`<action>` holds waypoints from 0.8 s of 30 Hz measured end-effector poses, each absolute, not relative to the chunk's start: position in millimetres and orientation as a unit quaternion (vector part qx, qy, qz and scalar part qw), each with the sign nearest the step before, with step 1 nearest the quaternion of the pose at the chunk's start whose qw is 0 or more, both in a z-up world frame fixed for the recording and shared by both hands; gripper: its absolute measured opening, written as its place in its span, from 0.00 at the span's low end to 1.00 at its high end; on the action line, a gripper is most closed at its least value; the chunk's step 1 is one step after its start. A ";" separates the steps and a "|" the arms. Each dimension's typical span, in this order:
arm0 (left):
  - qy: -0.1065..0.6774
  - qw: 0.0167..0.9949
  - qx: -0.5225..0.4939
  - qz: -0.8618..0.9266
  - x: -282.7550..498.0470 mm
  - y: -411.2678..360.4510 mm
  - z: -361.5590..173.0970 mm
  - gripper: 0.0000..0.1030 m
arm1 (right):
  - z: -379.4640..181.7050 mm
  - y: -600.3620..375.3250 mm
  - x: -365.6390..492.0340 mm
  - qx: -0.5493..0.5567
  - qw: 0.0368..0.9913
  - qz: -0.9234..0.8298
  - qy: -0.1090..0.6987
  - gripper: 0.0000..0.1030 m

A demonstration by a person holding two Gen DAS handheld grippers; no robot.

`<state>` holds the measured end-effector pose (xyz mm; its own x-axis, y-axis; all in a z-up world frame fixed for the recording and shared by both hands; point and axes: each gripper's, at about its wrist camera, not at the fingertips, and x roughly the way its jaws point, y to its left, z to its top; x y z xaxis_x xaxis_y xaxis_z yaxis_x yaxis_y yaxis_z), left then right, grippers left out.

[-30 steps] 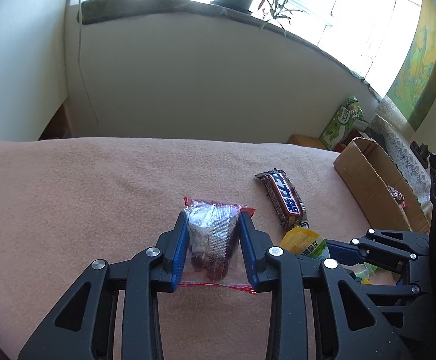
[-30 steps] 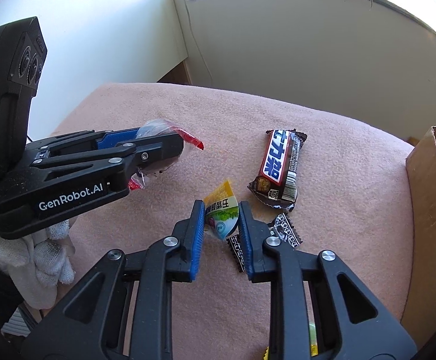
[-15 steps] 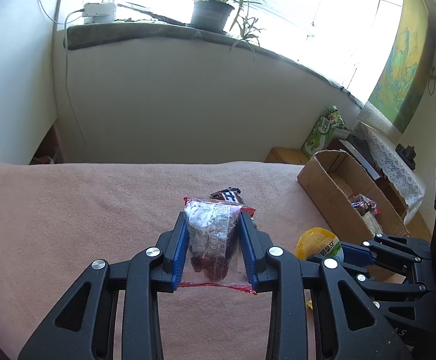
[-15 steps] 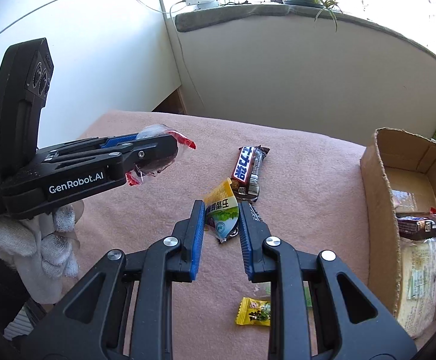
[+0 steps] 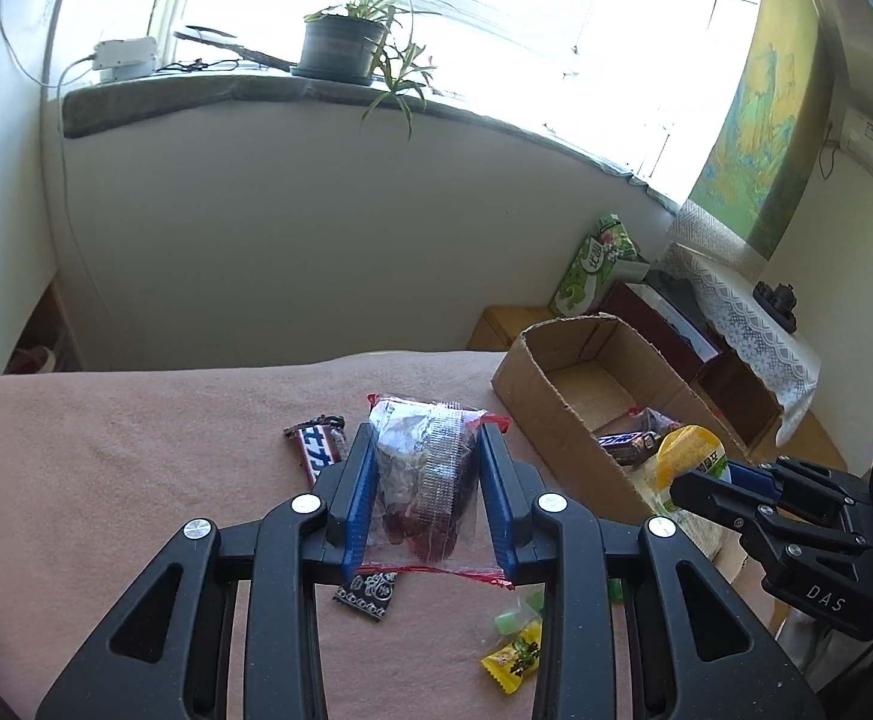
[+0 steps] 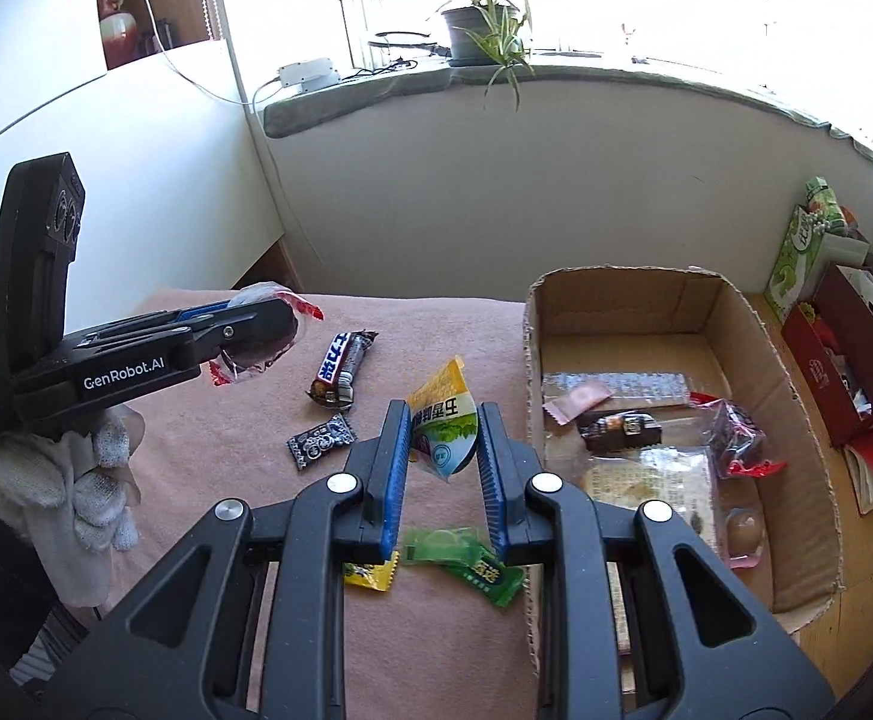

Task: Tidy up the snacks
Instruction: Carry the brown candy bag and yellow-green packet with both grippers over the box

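Note:
My left gripper (image 5: 427,462) is shut on a clear red-edged snack packet (image 5: 427,468), held above the pink blanket (image 5: 106,480). From the right wrist view that gripper (image 6: 256,324) hangs at the left with the packet (image 6: 268,330) in it. My right gripper (image 6: 442,438) is shut on a yellow-and-green snack pouch (image 6: 442,426), lifted just left of the cardboard box (image 6: 532,360). In the left wrist view the pouch (image 5: 691,459) shows near the box (image 5: 532,384). A chocolate bar (image 6: 340,369), a small black packet (image 6: 322,441), a yellow candy (image 6: 367,576) and a green candy (image 6: 466,558) lie on the blanket.
The box holds several snacks, among them a dark bar (image 6: 619,429) and a red-edged packet (image 6: 736,438). A white-gloved hand (image 6: 70,498) holds the left gripper. A green carton (image 6: 805,246) and a red box (image 6: 850,348) stand right of the cardboard box. A wall and windowsill plant (image 6: 484,30) lie beyond.
Both grippers have risen and swung right toward the cardboard box, each keeping its snack. More of the box's inside and the loose candies on the blanket have come into view.

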<state>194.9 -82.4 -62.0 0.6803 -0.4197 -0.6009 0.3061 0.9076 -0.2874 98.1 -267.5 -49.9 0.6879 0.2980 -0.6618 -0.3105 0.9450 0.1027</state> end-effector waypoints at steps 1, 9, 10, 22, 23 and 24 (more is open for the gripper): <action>0.346 0.913 -0.081 -0.201 196.2 -87.0 -60.7 0.30 | -48.9 -274.6 97.3 -0.007 0.920 0.160 0.357 0.22; 0.345 0.909 -0.063 -0.224 208.7 -131.4 -57.5 0.30 | -42.1 -324.7 93.2 0.007 0.929 0.118 0.351 0.22; 0.346 0.908 -0.060 -0.227 210.8 -137.5 -57.9 0.30 | -42.0 -330.2 93.1 0.008 0.930 0.114 0.350 0.22; 0.351 0.903 -0.033 -0.246 232.7 -190.4 -59.4 0.30 | -52.0 -382.4 98.8 0.021 0.931 0.077 0.356 0.22; 0.352 0.902 -0.030 -0.247 235.8 -195.9 -60.2 0.30 | -53.2 -384.7 99.3 0.021 0.931 0.076 0.356 0.22; 0.354 0.902 -0.028 -0.248 238.6 -202.0 -61.0 0.30 | -54.2 -387.0 100.0 0.022 0.931 0.075 0.357 0.22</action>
